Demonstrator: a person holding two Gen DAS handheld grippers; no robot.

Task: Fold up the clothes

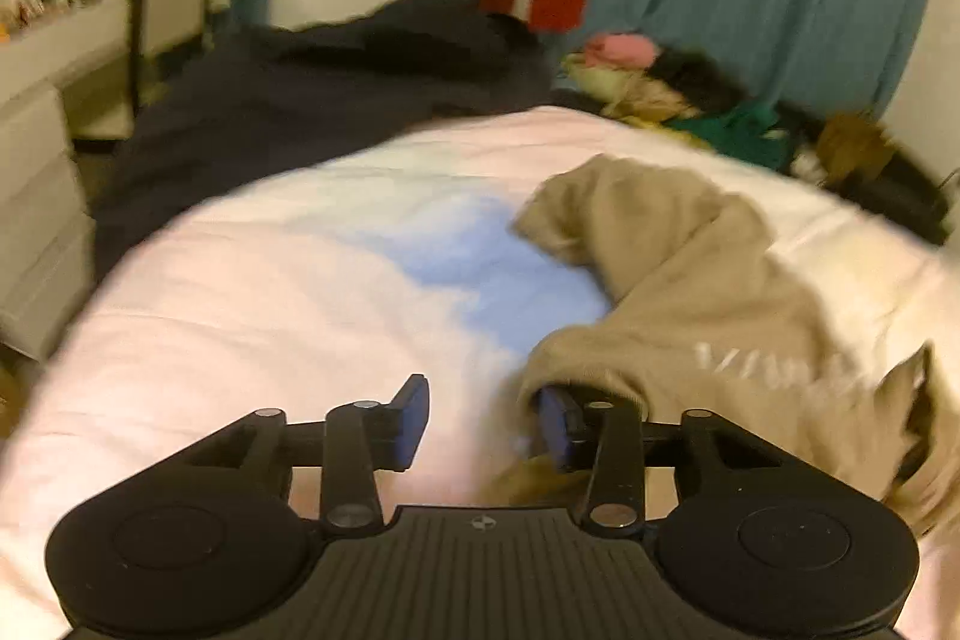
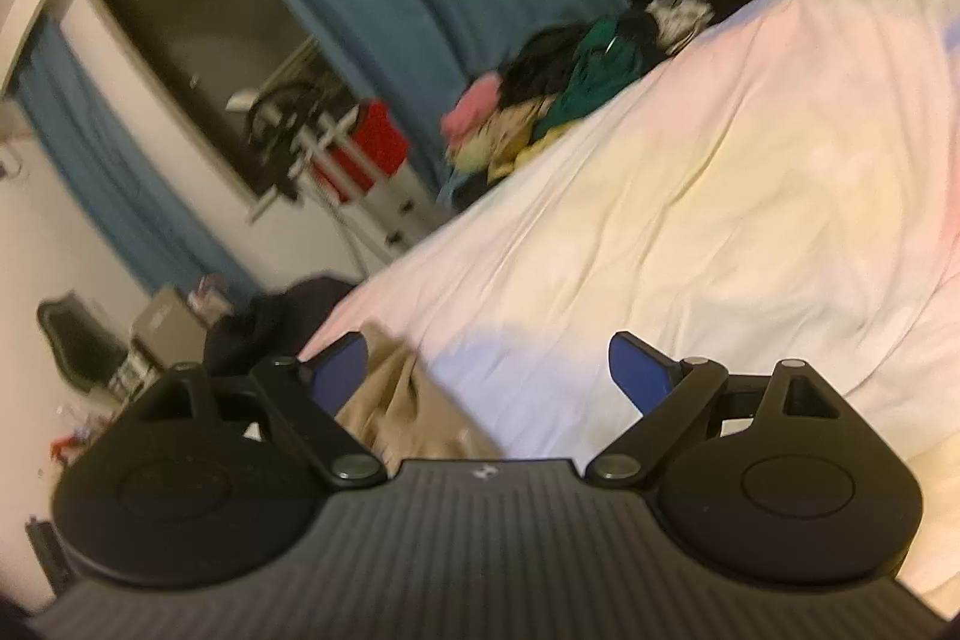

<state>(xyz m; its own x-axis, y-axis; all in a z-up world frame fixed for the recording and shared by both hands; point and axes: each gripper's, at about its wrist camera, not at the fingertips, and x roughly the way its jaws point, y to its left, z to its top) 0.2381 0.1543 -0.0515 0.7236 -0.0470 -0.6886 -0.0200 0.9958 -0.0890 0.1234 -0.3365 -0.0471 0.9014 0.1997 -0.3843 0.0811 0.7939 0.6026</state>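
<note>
Looking at a tan top [image 1: 690,292], lying crumpled on the bed [image 1: 270,280], filling the right side of the left wrist view and peeking in at the lower left of the right wrist view. Keeping the left hand-held gripper [image 1: 483,424] partly open, pinching nothing, with an edge of the top hanging over its right finger. Keeping the right hand-held gripper [image 2: 489,376] wide and empty, just beside the cloth. Probably handling as soft, floppy and light, sagging when lifted, not breaking. Probably best taking hold at two corners of one edge, pinching the cloth deep between the pads.
</note>
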